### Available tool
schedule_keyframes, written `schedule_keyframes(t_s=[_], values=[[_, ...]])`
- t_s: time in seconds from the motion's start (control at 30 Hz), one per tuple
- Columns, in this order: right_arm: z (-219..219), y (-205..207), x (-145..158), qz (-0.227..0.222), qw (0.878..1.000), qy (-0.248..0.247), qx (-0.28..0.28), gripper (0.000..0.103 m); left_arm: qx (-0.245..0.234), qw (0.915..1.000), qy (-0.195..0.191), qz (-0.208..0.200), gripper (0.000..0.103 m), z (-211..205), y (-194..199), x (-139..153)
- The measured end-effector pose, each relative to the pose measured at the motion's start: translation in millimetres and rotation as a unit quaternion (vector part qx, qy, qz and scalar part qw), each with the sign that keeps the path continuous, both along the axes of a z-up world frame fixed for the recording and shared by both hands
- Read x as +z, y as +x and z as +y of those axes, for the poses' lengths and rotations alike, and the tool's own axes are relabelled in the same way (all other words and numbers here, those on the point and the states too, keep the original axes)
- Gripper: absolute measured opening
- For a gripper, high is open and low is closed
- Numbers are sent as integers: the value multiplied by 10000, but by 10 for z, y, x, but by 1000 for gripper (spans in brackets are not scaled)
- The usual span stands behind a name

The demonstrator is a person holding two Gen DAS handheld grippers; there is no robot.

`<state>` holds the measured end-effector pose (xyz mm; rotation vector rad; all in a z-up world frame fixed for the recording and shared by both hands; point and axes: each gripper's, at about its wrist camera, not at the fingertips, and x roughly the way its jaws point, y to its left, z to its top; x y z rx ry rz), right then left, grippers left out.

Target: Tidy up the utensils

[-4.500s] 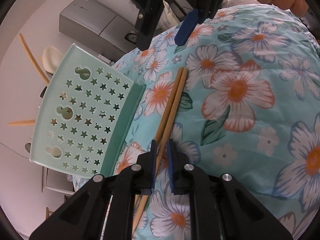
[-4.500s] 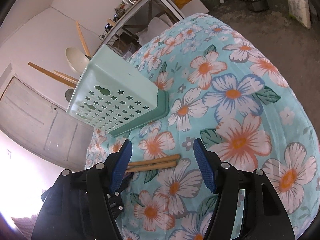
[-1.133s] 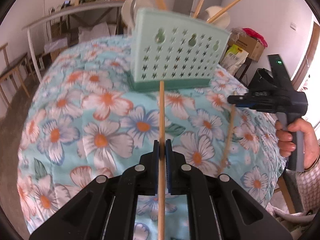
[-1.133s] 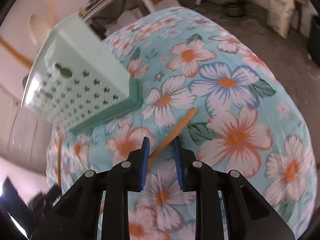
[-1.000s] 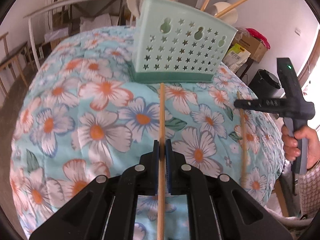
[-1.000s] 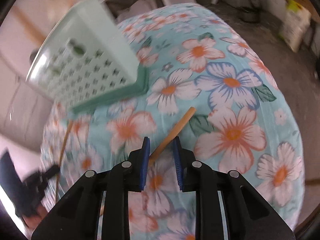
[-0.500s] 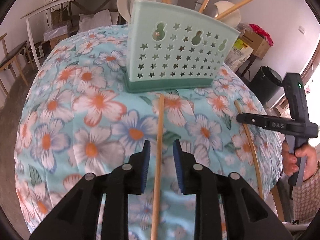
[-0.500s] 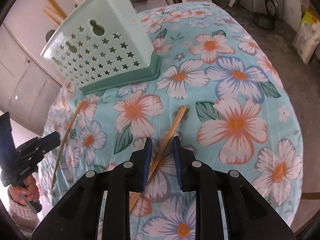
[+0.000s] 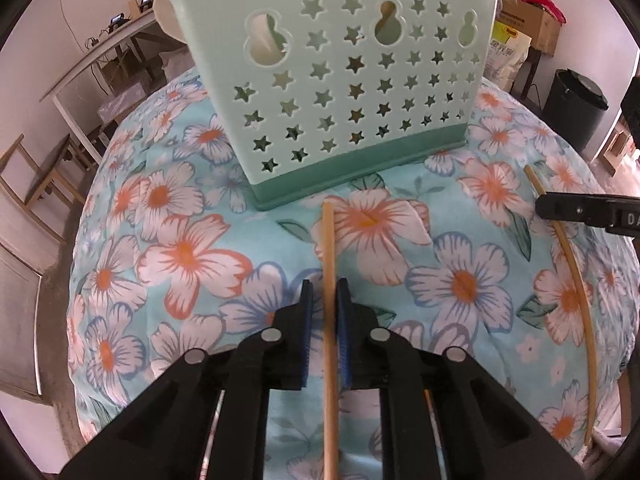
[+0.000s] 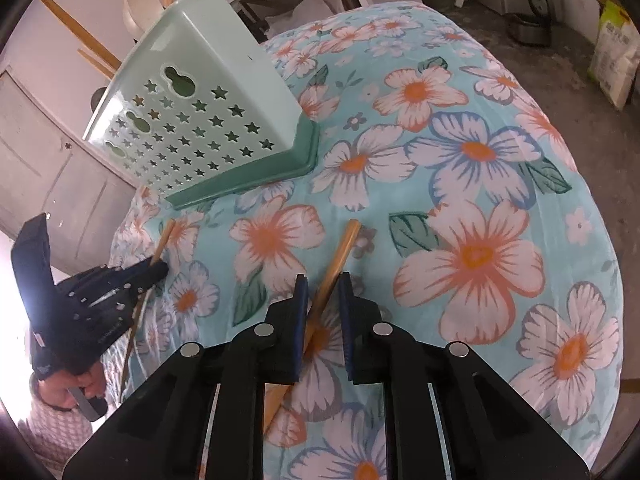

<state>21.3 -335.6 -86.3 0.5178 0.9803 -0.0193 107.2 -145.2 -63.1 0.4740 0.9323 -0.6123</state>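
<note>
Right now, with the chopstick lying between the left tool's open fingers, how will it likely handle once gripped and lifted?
The chopstick looks thin, straight and wooden: probably stiff and light. Gripped mid-length by the left tool, it may pivot. Its round shaft could roll on the floral cloth.

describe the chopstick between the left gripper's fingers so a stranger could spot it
Start at the mint green star-holed utensil basket standing on the floral tablecloth. Right in front of its darker base lies a straight wooden chopstick, running back between the left gripper fingers. The other chopstick lies far to the right, by the right gripper.

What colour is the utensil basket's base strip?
Darker teal green under the pale mint basket; clearest in the left wrist view.
</note>
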Motion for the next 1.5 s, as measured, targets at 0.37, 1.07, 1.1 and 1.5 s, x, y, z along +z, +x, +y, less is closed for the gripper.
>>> schedule_keyframes(t_s=[0.37, 1.07, 1.1, 1.5], values=[[152, 163, 6, 132, 9998, -149, 101, 18, -4, 9999, 75, -87, 9, -32, -19, -10], [129, 104, 552, -774, 9967, -161, -168, 4, 269, 9931, -1029, 486, 6, 267, 200, 214], [134, 75, 657, -926, 9954, -185, -175, 4, 279, 9908, -1213, 538, 6, 319, 224, 288], [274, -213, 1332, -2037, 9779, -458, 41, 4, 340, 9447, -3071, 1096, 6, 731, 289, 1061]])
